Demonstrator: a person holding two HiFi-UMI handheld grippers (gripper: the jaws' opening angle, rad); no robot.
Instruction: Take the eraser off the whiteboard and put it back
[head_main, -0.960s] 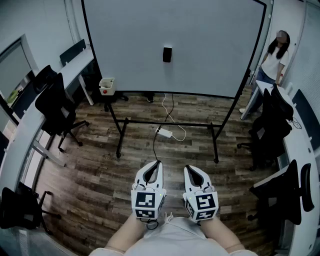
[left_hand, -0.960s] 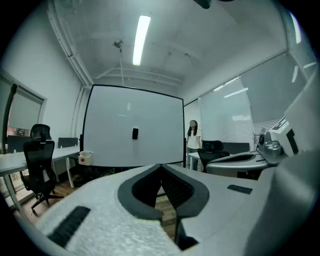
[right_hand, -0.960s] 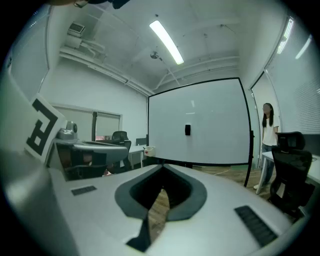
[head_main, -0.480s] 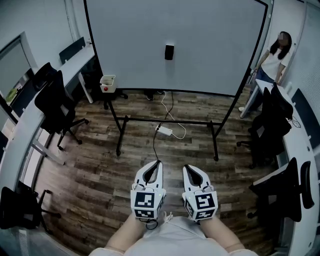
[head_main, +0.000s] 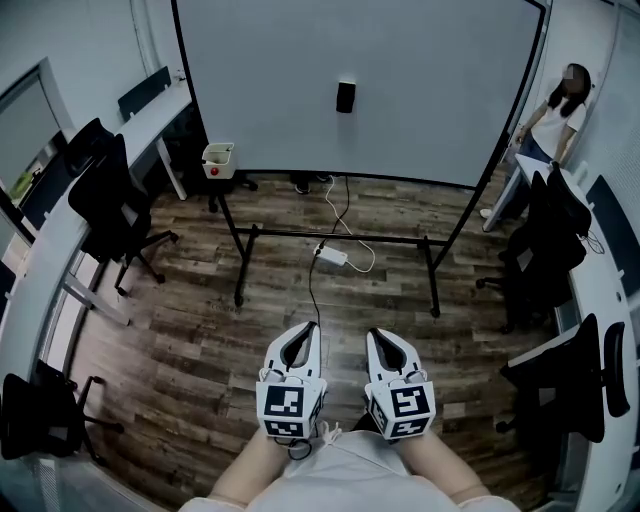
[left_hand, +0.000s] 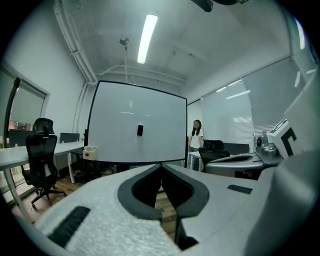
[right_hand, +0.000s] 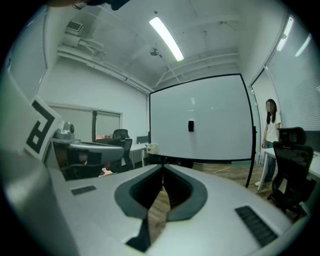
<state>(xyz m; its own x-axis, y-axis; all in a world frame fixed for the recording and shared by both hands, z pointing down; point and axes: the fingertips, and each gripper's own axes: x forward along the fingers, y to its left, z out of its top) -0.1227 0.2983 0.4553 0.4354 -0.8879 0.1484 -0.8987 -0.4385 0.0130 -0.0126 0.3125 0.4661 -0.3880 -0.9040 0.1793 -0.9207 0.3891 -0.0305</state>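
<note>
A small black eraser (head_main: 346, 97) sticks to the middle of a large whiteboard (head_main: 420, 120) on a black stand; the eraser (left_hand: 140, 130) also shows in the left gripper view and the eraser (right_hand: 190, 126) in the right gripper view. My left gripper (head_main: 312, 326) and right gripper (head_main: 371, 334) hang side by side low in the head view, well short of the board. Both point toward it, jaws shut with tips touching and nothing held.
Black office chairs (head_main: 110, 200) and long white desks (head_main: 55, 245) line the left; more chairs (head_main: 545, 250) and a desk stand on the right. A person (head_main: 555, 110) stands by the board's right edge. A power strip with cable (head_main: 332, 256) lies on the wood floor under the stand.
The view has crept slightly closer to the whiteboard. Both grippers keep their places and stay shut.
</note>
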